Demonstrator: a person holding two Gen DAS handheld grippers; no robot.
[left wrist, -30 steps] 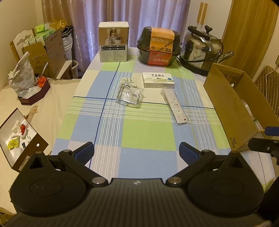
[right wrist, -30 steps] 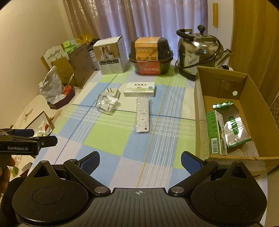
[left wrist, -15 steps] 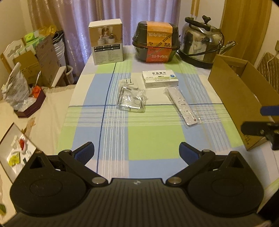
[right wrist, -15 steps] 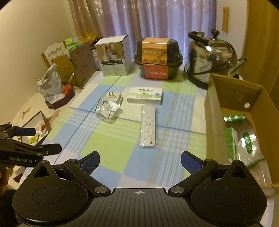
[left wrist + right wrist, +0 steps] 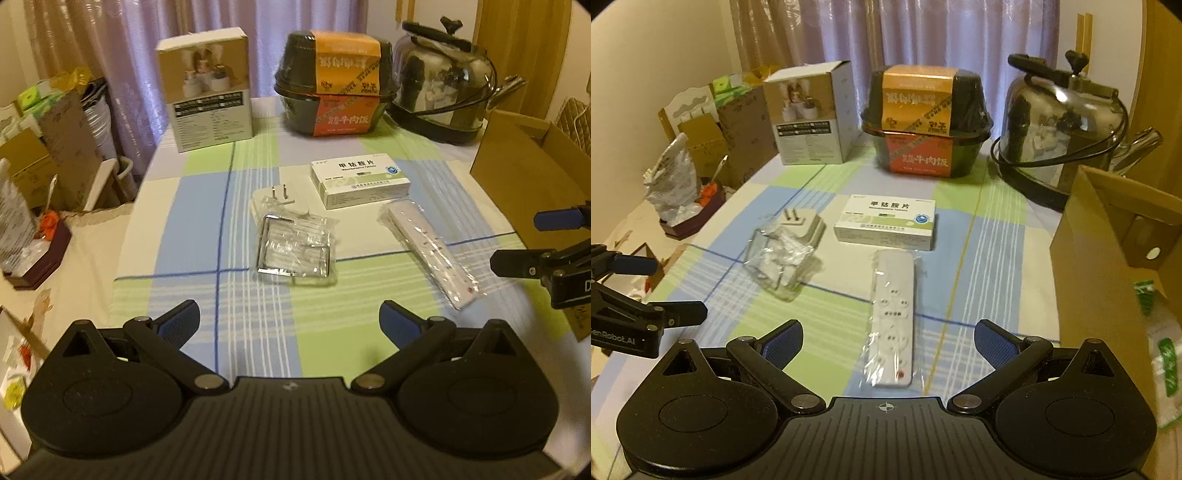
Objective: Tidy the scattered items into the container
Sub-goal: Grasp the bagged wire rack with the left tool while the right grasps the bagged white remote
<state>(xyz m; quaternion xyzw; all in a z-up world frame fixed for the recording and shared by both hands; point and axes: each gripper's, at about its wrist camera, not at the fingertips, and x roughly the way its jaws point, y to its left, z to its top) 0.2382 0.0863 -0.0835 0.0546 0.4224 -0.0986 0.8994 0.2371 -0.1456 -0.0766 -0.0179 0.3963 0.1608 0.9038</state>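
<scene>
Your right hand-held gripper (image 5: pixel 888 341) sits directly over the near end of the wrapped remote (image 5: pixel 892 319), jaws spread wide and empty. The remote's long axis runs almost straight away from you — so its narrow sides probably face the pads. Your left hand-held gripper (image 5: pixel 290 319), also apart, hangs nearer the clear dish (image 5: pixel 293 247). The cardboard box (image 5: pixel 1108 266) stands on the bench at your right.
</scene>
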